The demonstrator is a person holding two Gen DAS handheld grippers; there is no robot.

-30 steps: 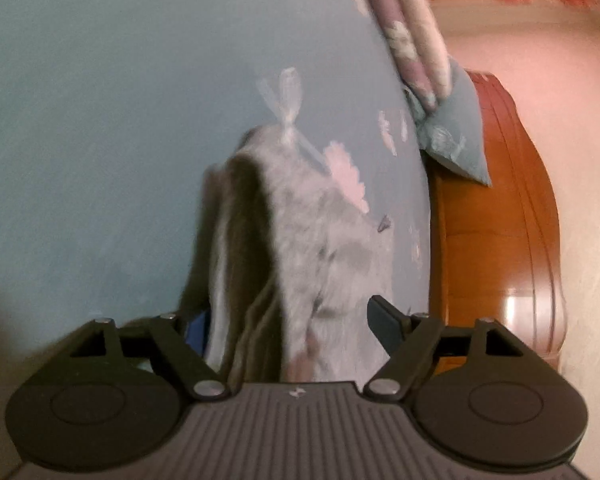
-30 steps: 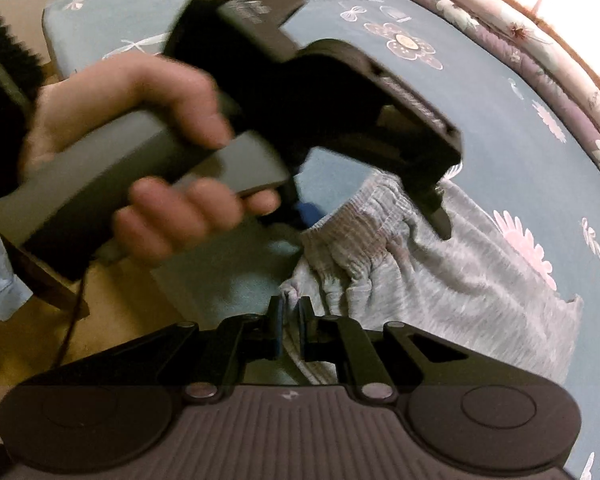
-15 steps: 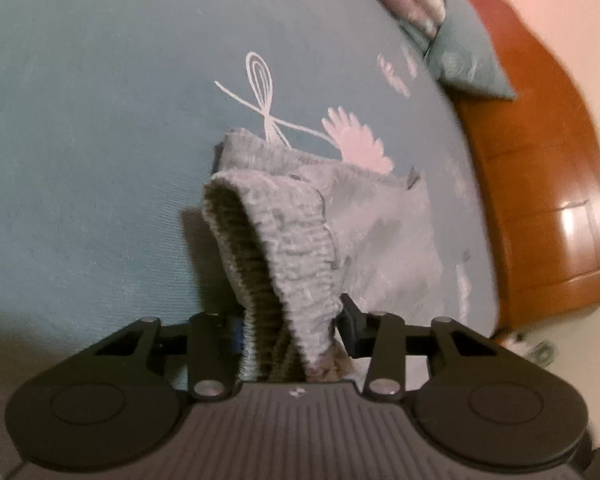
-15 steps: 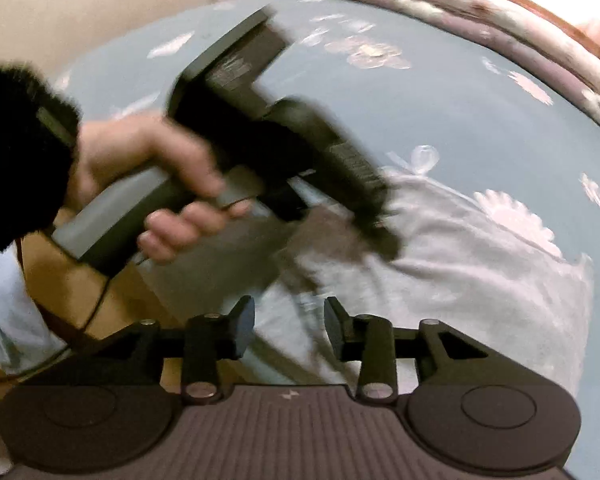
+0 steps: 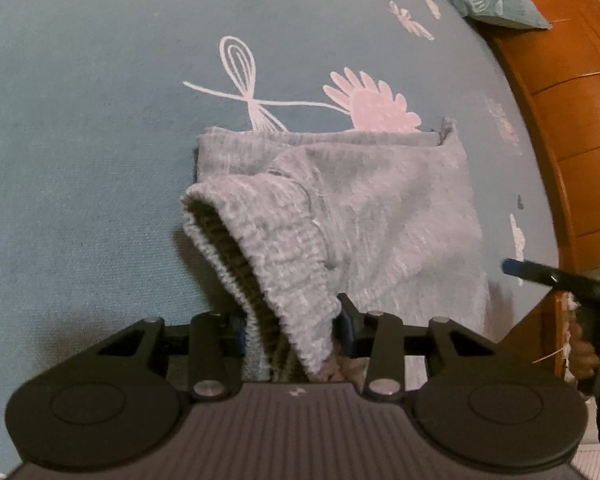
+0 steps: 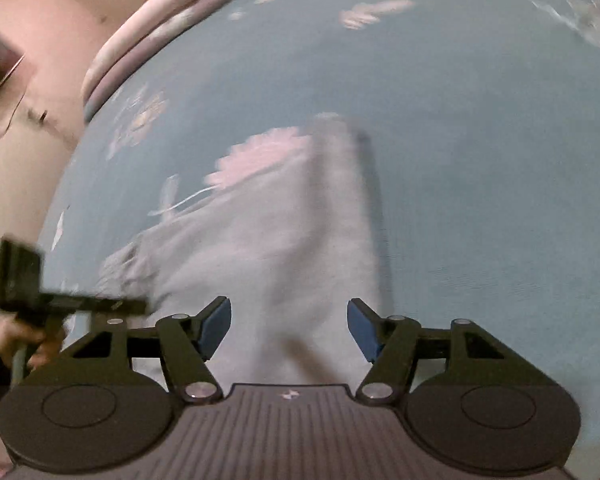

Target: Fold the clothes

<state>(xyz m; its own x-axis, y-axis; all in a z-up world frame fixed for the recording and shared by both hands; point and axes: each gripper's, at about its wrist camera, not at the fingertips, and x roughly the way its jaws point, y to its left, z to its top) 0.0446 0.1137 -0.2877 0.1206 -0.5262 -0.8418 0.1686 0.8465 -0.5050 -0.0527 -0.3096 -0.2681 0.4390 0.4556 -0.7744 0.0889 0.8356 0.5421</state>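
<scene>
- The grey shorts (image 5: pixel 364 208) lie on the blue bedsheet (image 5: pixel 80 140), just below the sheet's white bow drawing and pink flower print (image 5: pixel 374 106).
- The ribbed waistband (image 5: pixel 268 256) of the shorts is lifted off the sheet and runs straight into my left claw (image 5: pixel 292 330).
- My left claw is clamped on that waistband: both pads press the bunched knit from either side, and the fold of cloth fills the narrow gap between them.
- The rest of the shorts stays flat on the sheet, spread toward the wooden bed frame (image 5: pixel 572 128).
- My right claw (image 6: pixel 289 330) hangs over the far end of the shorts (image 6: pixel 300 240) with its jaws apart; they have just been opening, and nothing sits between the blue pads (image 6: pixel 216 326), only cloth lying beneath them.
- The right wrist view is blurred, so fine detail of the cloth there is hard to read.
- A blue pillow (image 5: pixel 496 0) rests at the top corner of the bed, well apart from the shorts.
- No box, basket or drawer shows in either view.
</scene>
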